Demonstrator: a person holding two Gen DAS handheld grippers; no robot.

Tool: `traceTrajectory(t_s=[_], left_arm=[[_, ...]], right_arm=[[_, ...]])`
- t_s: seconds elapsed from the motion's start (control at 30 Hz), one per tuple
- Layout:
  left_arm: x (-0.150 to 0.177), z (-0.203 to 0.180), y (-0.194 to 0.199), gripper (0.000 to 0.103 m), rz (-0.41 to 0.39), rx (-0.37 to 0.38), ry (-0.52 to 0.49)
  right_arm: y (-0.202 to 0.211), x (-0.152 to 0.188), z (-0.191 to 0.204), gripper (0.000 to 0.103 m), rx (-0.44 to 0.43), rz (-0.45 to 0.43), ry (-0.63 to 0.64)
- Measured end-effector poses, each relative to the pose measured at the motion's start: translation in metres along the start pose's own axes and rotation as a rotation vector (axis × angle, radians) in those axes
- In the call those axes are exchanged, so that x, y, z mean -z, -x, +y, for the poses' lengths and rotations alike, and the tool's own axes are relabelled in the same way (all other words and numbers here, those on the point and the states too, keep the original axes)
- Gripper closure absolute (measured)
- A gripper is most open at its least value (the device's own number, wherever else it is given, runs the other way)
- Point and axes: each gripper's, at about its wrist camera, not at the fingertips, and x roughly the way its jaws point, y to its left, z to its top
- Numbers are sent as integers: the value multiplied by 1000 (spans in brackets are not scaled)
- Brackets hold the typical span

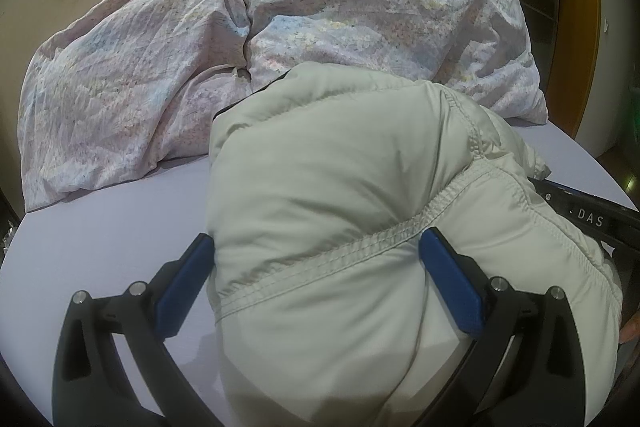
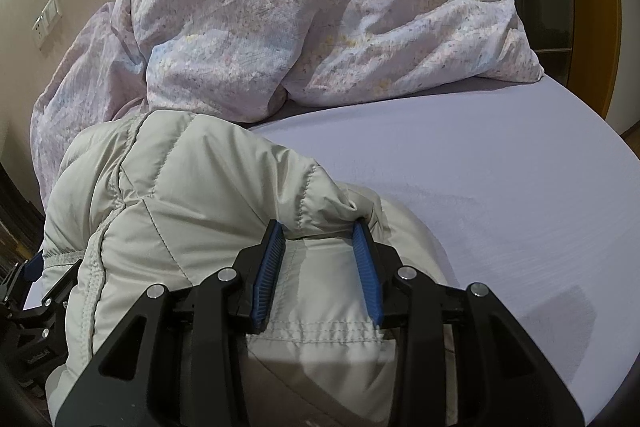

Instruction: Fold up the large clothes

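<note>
Left gripper [image 1: 316, 259] and right gripper [image 2: 320, 239] are both showing black angular linkage arms, silver round screws and ribbed blue pads; white "DAS" lettering is showing on one.

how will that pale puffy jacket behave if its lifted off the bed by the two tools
The puffy jacket would probably sag and unfold rather than hold its shape, since it lies in soft, rounded folds. It likely weighs little for its bulk, given the quilted padding. Its smooth shell looks slightly slick, so the fabric bunched in the right tool might creep out.
</note>
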Motion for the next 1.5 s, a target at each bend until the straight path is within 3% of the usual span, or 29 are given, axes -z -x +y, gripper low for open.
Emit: traceTrajectory(t_s=[0.7, 0.8, 0.87, 1.1, 1.27, 1.5], left_arm=[[-2, 3, 3, 2, -4, 10, 22], [1, 22, 16, 2, 32, 84, 94], [4, 39, 26, 2, 56, 135, 146], [7, 88, 48, 2, 96, 206, 229], [16, 105, 38, 2, 172, 300, 326], [30, 98, 18, 2, 245, 400, 380]], right_arm=[[3, 0, 0, 64, -2, -6, -4], [16, -2, 2, 55, 18, 20, 12], [29, -4, -3, 12, 26, 48, -12], [70, -8, -52, 6, -158, 142, -193], [53, 4, -74, 5, -293, 327, -341], [32, 17, -74, 1, -357, 427, -381]])
